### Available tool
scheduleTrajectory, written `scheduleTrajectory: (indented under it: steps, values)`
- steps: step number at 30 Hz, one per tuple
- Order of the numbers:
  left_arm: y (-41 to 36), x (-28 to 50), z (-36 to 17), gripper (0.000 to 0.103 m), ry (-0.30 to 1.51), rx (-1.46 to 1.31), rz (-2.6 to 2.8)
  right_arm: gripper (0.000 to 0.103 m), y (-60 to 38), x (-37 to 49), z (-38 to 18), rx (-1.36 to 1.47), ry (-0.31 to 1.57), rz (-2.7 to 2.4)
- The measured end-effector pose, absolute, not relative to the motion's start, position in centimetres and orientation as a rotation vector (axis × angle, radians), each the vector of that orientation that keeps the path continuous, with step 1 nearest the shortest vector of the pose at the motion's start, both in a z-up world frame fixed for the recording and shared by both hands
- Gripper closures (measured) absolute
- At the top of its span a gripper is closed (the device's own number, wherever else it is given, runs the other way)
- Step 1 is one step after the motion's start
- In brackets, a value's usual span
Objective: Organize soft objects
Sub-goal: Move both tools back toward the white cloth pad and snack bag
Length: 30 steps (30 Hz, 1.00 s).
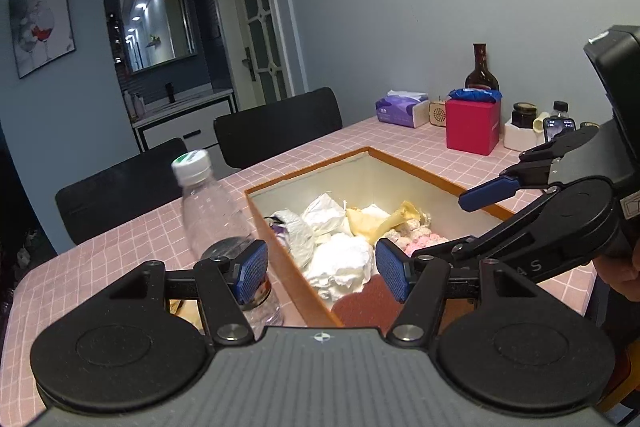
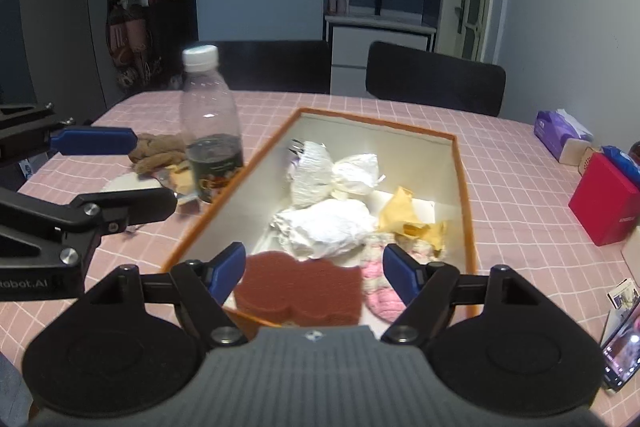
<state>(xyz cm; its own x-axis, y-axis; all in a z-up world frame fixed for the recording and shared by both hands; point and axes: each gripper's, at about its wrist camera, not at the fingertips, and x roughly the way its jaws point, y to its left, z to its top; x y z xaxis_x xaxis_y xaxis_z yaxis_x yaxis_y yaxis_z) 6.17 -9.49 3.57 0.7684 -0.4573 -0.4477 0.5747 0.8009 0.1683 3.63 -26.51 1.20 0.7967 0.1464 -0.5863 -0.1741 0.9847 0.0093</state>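
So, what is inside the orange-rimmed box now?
Inside the box lie crumpled white papers, a yellow cloth, a pink knitted piece and a reddish-brown sponge. What lies beneath the pile cannot be seen; it is covered.

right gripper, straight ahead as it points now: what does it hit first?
Most likely the brown sponge lying at the near end of the box, directly between the right gripper's open jaws. Depth is unclear, so it may pass above.

A clear plastic bottle with a white cap stands on the pink checked counter; a red box, purple tissue pack and dark glass bottle stand by the wall.
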Motion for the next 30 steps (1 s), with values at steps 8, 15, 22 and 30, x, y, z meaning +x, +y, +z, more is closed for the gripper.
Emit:
scheduleTrajectory:
  steps: [8,15,22,30]
  values:
    - [-3.8,4.8,1.0,0.03,0.433,0.217,-0.502,0.027,-22.1,1.3,-0.9,-0.035,0.562,0.178]
    - [1.6,4.2,-0.6,0.03,0.449,0.111,-0.414,0.027,-18.0,0.3,-2.3,-0.012,0.501,0.183]
    - [5.7,4.4,-2.2,0.03,0.476,0.053,-0.331,0.026,-13.2,0.5,-3.0,-0.058,0.456,0.209]
    - [9.4,5.7,-2.9,0.03,0.503,0.05,-0.273,0.035,-8.5,2.2,-3.6,-0.161,0.43,0.261]
